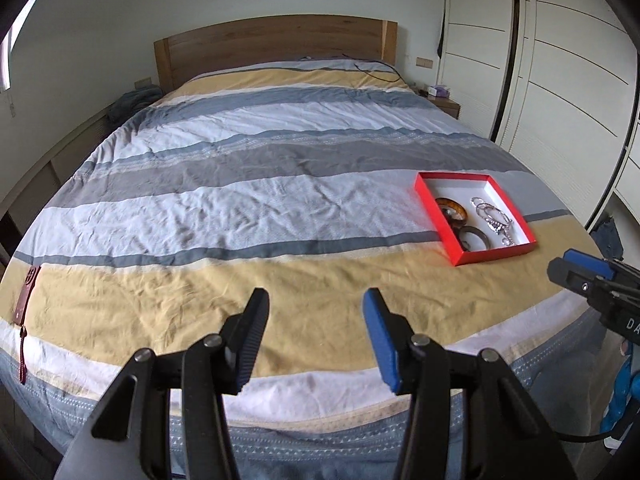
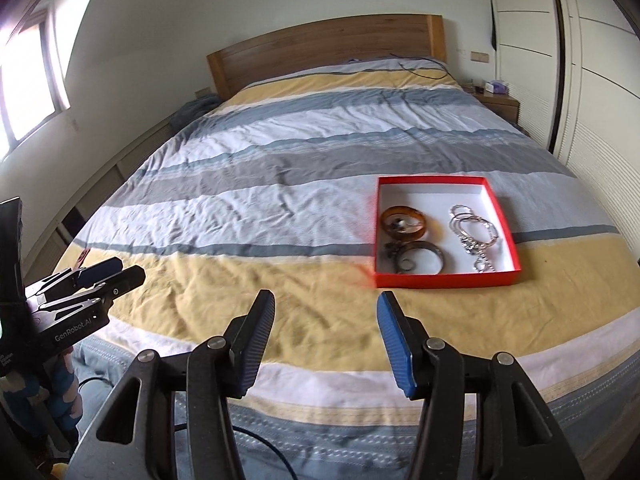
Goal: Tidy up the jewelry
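A shallow red box [image 2: 440, 279] with a white inside lies on the striped bed; it also shows in the left wrist view [image 1: 434, 210]. It holds an amber bangle [image 2: 403, 221], a dark bangle [image 2: 424, 262] and silver chain jewelry [image 2: 474, 236]. My right gripper [image 2: 326, 308] is open and empty above the yellow stripe, short of the box. My left gripper [image 1: 316, 300] is open and empty, left of the box. Each gripper shows at the edge of the other's view: the left one [image 2: 116, 272], the right one [image 1: 576, 268].
A dark red phone-like case with a strap [image 1: 26, 296] lies at the bed's left edge. The wooden headboard [image 1: 276, 40] stands at the far end. White wardrobes [image 1: 560, 60] line the right side, with a nightstand [image 1: 444, 102] beside the bed. A black cable [image 1: 376, 70] lies near the pillows.
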A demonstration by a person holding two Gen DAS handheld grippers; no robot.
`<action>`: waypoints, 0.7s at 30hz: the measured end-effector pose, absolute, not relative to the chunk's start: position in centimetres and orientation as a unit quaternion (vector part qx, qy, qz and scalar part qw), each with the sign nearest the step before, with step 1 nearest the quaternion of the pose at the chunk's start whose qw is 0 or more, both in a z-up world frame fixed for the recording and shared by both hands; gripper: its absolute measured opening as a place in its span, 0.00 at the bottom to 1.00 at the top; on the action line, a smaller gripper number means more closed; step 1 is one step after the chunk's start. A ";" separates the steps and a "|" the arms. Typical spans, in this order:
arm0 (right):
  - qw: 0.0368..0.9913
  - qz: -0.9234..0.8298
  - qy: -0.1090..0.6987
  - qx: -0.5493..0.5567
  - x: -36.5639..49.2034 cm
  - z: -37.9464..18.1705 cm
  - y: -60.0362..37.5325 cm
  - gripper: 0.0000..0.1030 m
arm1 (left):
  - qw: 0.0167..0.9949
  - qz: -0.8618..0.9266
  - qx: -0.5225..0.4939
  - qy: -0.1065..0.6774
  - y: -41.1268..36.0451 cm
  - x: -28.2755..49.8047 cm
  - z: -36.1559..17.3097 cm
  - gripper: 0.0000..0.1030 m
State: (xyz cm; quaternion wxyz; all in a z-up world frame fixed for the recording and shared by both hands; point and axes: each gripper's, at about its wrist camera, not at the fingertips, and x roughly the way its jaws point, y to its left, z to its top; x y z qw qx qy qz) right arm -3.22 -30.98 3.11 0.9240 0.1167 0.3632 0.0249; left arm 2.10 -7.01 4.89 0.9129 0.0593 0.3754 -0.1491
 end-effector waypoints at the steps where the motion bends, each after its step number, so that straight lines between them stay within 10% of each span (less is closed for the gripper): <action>1: 0.923 0.029 0.365 0.114 -3.4 3.1 -30.4 0.51 | 0.914 -0.145 0.057 0.374 -6.2 1.6 4.9 0.46; 21: 0.912 0.054 0.400 0.076 -5.2 2.5 -25.8 0.52 | 0.924 -0.111 0.036 0.364 0.3 -2.3 4.3 0.46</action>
